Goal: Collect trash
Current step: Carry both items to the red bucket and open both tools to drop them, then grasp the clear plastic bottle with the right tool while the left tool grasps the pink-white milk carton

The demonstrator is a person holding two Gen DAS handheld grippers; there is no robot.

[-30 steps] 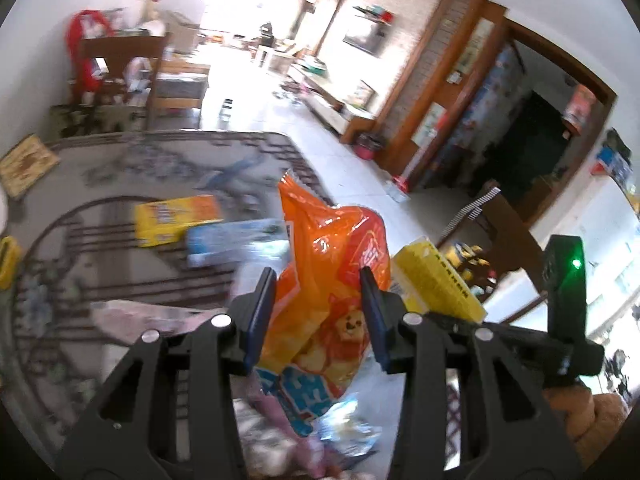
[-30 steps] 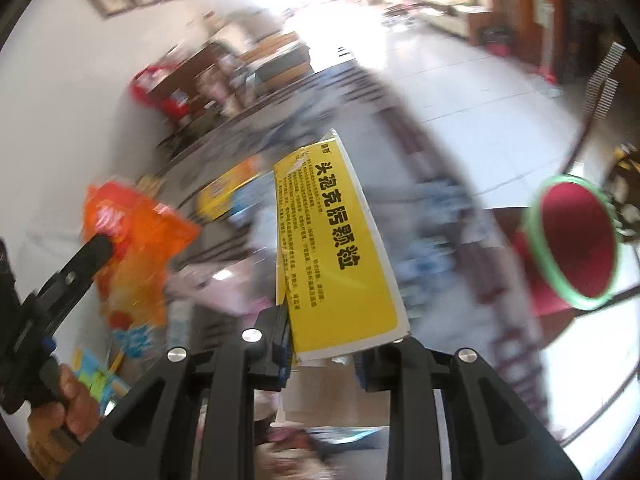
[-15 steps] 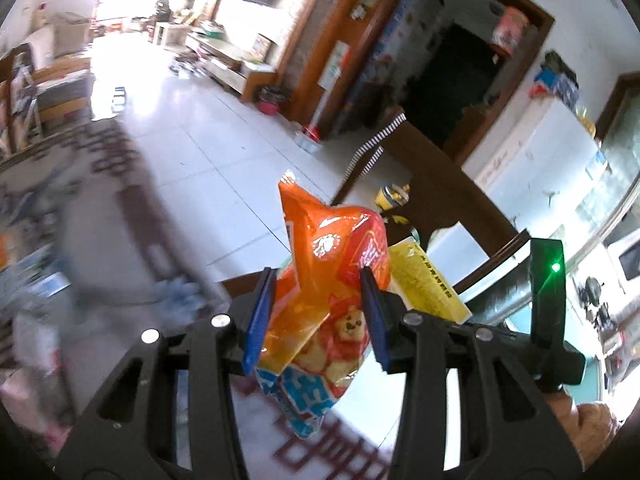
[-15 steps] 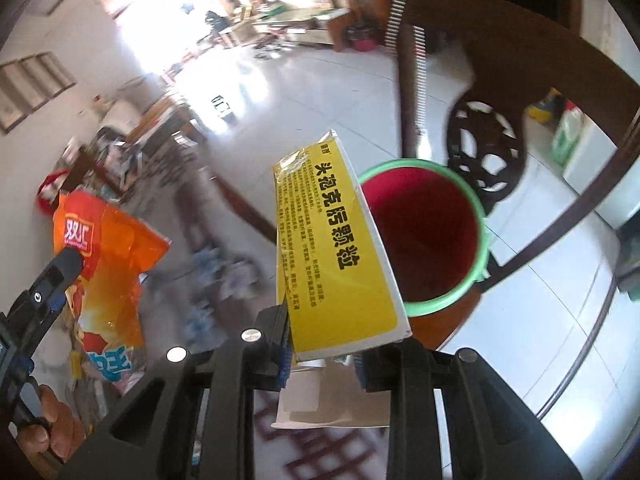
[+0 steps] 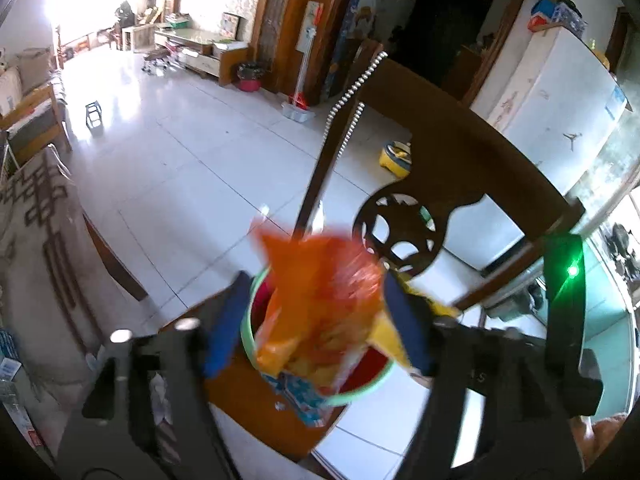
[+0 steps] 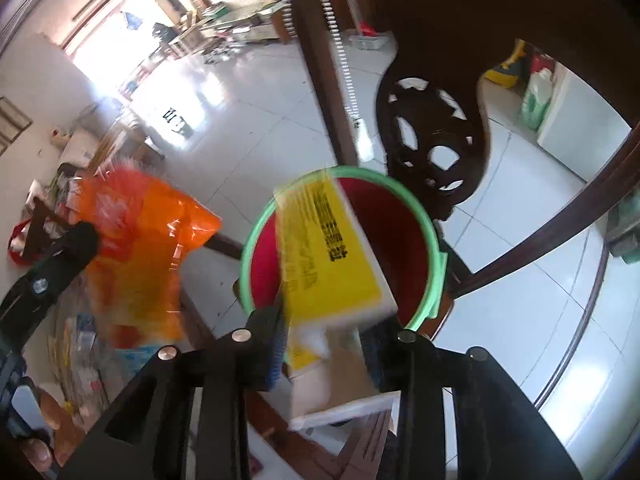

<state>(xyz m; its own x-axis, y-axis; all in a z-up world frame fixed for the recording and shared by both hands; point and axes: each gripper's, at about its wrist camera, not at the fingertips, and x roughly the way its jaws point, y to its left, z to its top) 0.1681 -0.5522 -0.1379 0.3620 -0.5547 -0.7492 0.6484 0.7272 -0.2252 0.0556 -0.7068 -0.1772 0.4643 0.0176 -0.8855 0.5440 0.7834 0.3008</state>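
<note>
A red bucket with a green rim (image 6: 436,272) stands on a wooden chair seat; it also shows in the left wrist view (image 5: 362,390). My left gripper (image 5: 316,324) is open; the orange snack bag (image 5: 320,304) hangs blurred between its spread fingers, over the bucket. The same bag shows at the left of the right wrist view (image 6: 140,248). My right gripper (image 6: 324,352) is open; the yellow box (image 6: 324,256) sits loose and tilted between its fingers, above the bucket mouth.
The dark carved chair back (image 5: 444,168) rises just behind the bucket. A patterned tablecloth edge (image 5: 36,240) lies at the left, with more wrappers on the table (image 6: 80,344). White tiled floor (image 5: 180,152) spreads beyond. A white fridge (image 5: 560,108) stands at the right.
Both grippers moved over the bucket and opened. The orange bag and the yellow box have gone loose and blurred between the fingers, dropping toward the bucket.
</note>
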